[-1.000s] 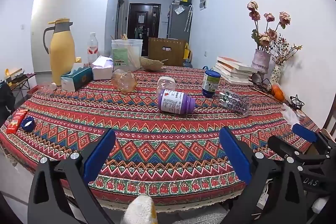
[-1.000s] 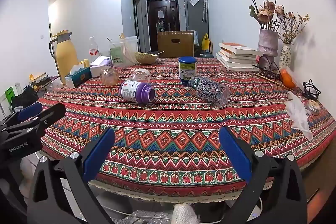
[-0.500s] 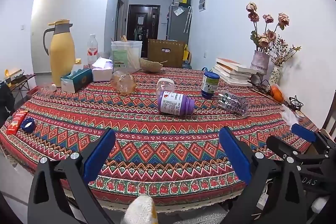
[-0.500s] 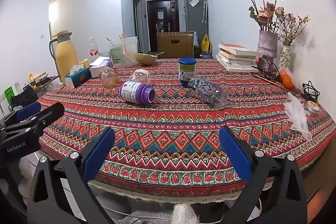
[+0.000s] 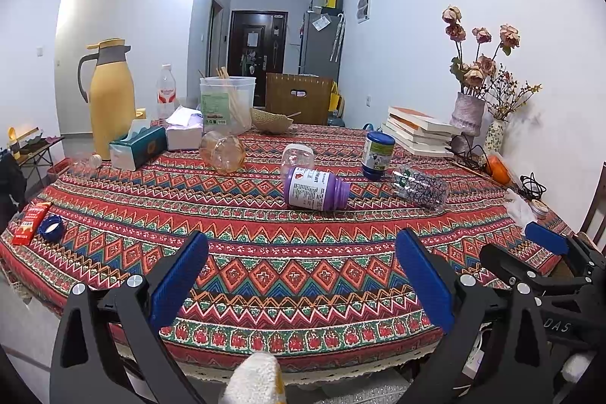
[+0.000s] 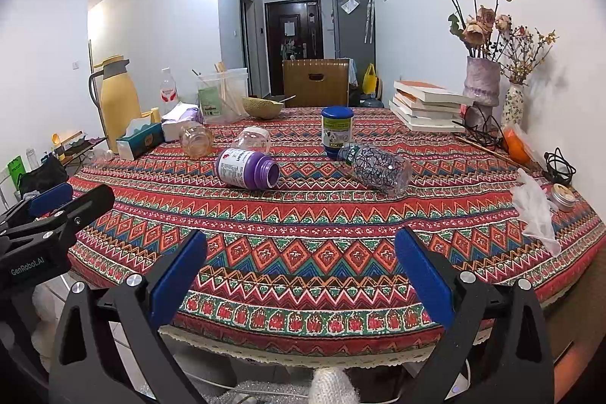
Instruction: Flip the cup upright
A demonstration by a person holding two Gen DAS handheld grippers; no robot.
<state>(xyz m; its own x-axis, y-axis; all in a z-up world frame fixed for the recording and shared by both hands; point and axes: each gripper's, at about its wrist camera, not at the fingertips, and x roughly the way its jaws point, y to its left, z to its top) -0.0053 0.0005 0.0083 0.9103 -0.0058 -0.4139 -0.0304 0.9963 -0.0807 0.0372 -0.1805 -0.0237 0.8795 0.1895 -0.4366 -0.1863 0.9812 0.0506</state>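
Several containers lie on their sides mid-table. A purple cup with a white label [image 5: 314, 188] [image 6: 246, 169] has its mouth to the right. A clear patterned cup [image 5: 420, 186] [image 6: 377, 167] lies right of it. An amber glass jar [image 5: 223, 152] [image 6: 196, 139] and a clear jar [image 5: 297, 158] [image 6: 254, 138] lie behind. My left gripper [image 5: 301, 275] is open and empty over the table's near edge. My right gripper [image 6: 301, 271] is open and empty, also at the near edge. Both are well short of the cups.
A blue-lidded jar [image 5: 377, 154] stands upright behind the cups. A yellow thermos [image 5: 110, 101], tissue boxes [image 5: 138, 146] and a plastic tub [image 5: 226, 105] stand at the far left. Books [image 5: 418, 135], flower vases [image 5: 467, 108] and a plastic glove [image 6: 536, 211] are at the right.
Both grippers have drifted slightly; the view shifts a little. No object on the table has moved.
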